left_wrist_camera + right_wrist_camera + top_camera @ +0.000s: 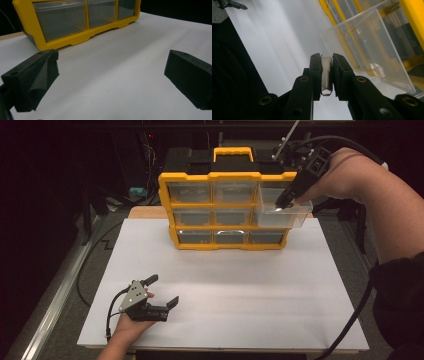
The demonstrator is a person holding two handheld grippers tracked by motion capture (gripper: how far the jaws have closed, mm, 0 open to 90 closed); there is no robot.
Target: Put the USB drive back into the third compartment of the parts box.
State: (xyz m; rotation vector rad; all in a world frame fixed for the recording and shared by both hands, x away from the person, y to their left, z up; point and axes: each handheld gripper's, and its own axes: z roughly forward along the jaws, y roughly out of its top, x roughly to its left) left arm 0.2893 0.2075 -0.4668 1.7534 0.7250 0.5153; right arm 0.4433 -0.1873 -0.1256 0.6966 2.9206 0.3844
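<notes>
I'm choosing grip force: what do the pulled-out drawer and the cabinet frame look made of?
Drawer: probably clear, glossy hard plastic; you see through its walls and the edges glint. Cabinet frame: likely opaque yellow moulded plastic with a smooth, slightly shiny finish.

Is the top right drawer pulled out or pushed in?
Pulled out. The clear drawer juts forward of the yellow cabinet, past its neighbours, with the right gripper at its front edge.

The left tool (162,291) rests low with jaws spread wide, while the raised right tool (286,203) is clamped.
</notes>
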